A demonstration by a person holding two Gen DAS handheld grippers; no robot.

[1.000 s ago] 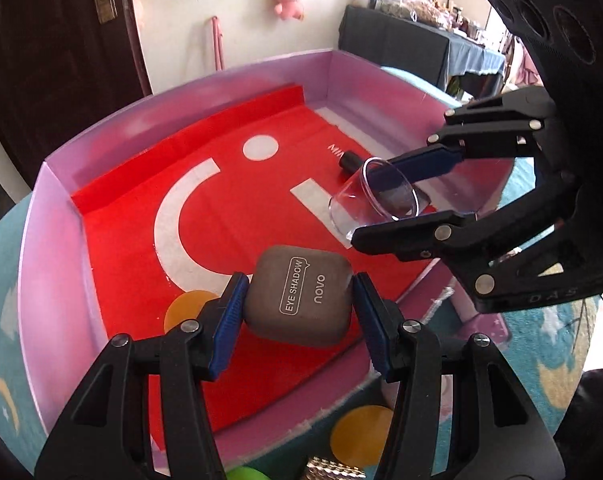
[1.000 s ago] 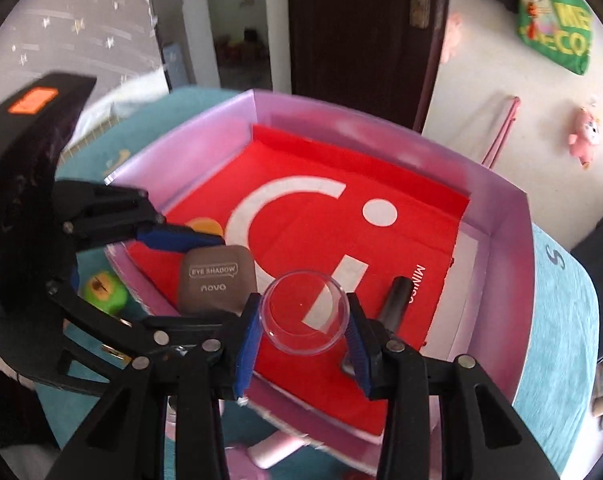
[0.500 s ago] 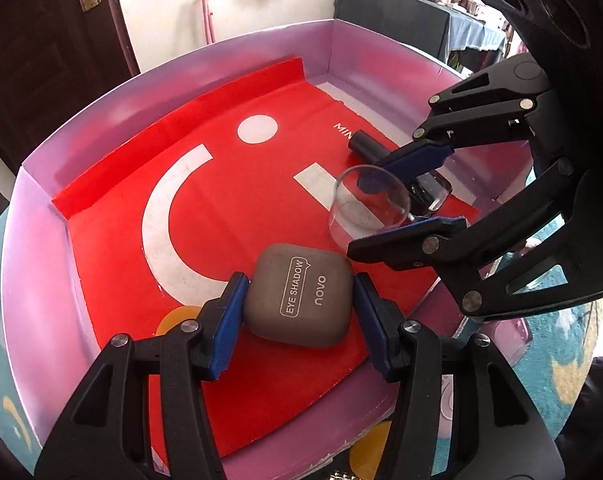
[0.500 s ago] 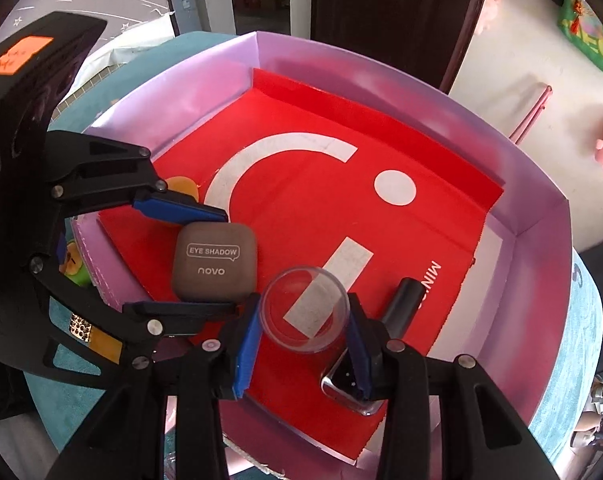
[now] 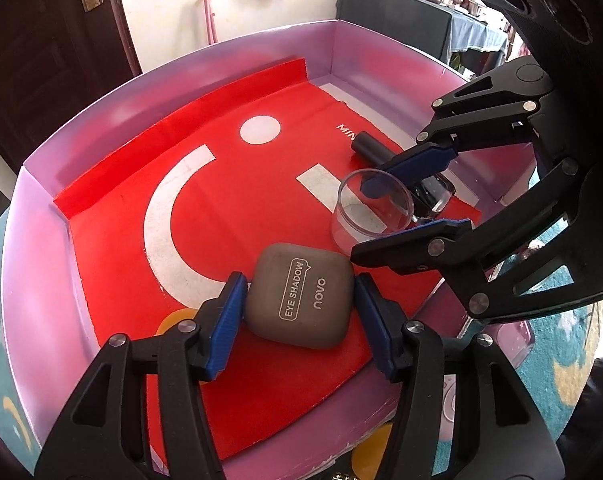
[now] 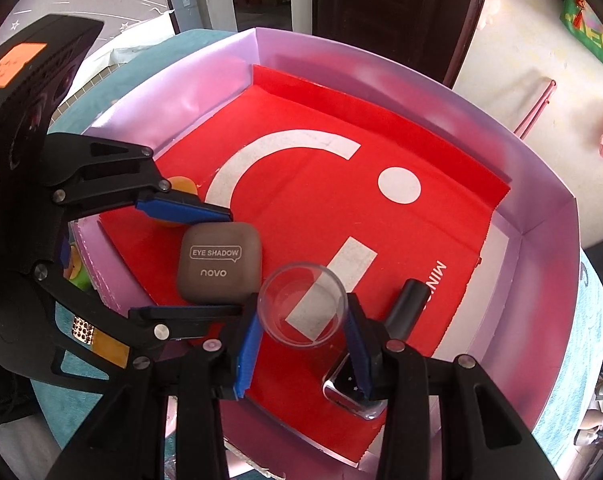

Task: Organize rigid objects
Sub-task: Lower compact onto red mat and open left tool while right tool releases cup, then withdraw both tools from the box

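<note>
Left gripper (image 5: 299, 300): jaws have just been opening and now stand released, a thin gap showing each side of the grey-brown rounded-square plastic "EYE SHADOW" case (image 5: 297, 295). The case lies flat on the red liner sheet with white markings (image 5: 237, 208), near the near wall of the shallow pink rectangular tray (image 5: 37, 240).

Right gripper (image 6: 303, 322): clenched on the clear round plastic cup (image 6: 303, 305), blue pads against its sides, mouth facing the right wrist camera. The cup sits just right of the case, tilted; whether its base touches the liner I cannot tell.

Right of the cup, inside the tray: a black cylindrical tube (image 6: 407, 304) lying on the liner, and a shiny chrome-edged dark object (image 6: 347, 394) partly hidden behind the right gripper's pad; cannot tell what it is.

Outside the tray, near its near-left corner: an orange round disc (image 6: 183, 186) showing through the wall. Tray sits on the teal-covered worktop (image 6: 581, 360).
</note>
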